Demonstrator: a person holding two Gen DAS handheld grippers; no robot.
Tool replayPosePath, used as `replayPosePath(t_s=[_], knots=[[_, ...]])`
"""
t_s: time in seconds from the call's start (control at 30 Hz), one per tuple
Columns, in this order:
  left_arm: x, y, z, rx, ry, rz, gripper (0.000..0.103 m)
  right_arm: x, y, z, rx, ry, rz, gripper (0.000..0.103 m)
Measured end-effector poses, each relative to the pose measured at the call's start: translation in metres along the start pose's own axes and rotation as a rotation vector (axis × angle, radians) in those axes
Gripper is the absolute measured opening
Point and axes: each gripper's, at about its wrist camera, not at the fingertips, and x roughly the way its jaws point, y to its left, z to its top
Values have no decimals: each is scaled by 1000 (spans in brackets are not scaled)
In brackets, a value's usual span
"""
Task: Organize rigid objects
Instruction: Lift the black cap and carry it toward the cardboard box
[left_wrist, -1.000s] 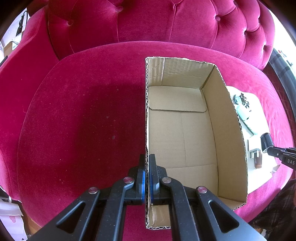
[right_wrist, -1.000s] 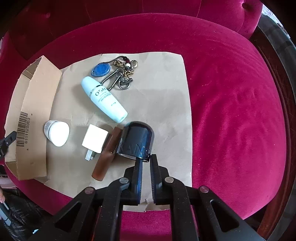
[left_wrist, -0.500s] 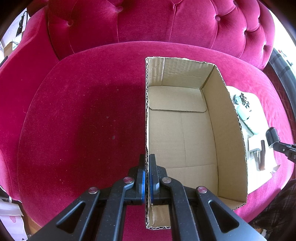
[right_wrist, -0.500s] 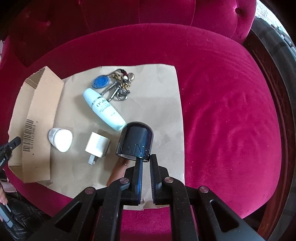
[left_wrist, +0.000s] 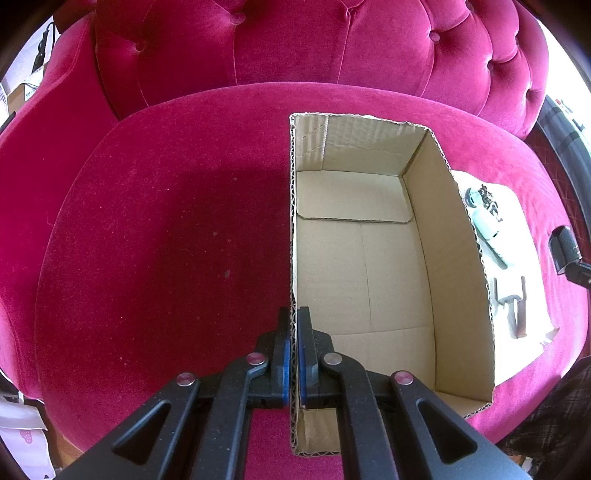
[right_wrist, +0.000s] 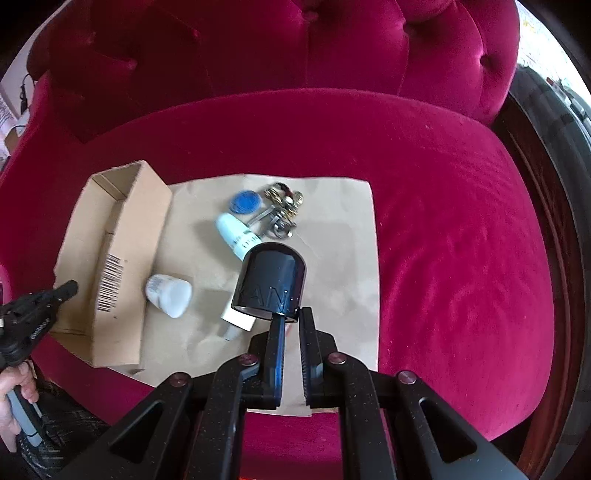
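My left gripper (left_wrist: 294, 314) is shut on the left wall of an empty cardboard box (left_wrist: 447, 236) that stands on the red velvet seat. My right gripper (right_wrist: 291, 314) is shut on the rim of a black cap (right_wrist: 273, 280) and holds it in the air above a sheet of brown paper (right_wrist: 340, 258). On that paper lie a white bottle (right_wrist: 236, 232), a bunch of keys with a blue tag (right_wrist: 245, 201), a small white jar (right_wrist: 168, 295) and a white plug (right_wrist: 236, 319), which the cap partly hides. The lifted cap (left_wrist: 563, 247) also shows in the left wrist view.
The box (right_wrist: 129, 236) stands at the paper's left edge, with the left gripper (right_wrist: 68, 288) and a person's hand (right_wrist: 14, 387) beside it. A brown stick (left_wrist: 521, 306) lies by the plug. Tufted sofa back (left_wrist: 295, 44) rises behind; bare cushion (right_wrist: 461, 240) to the right.
My right gripper has risen with the black cap, which now hangs off the paper. The things below look smaller and further away. The left gripper and the box have not moved.
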Motion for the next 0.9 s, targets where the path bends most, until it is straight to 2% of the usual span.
replayPosePath(t_s=[0.57, 0.9], knots=[[0, 0, 0, -1, 0, 0, 3, -26, 44, 19, -109, -57, 60, 6], [0, 1, 0, -3, 1, -2, 3, -30, 86, 26, -191, -71, 117, 6]])
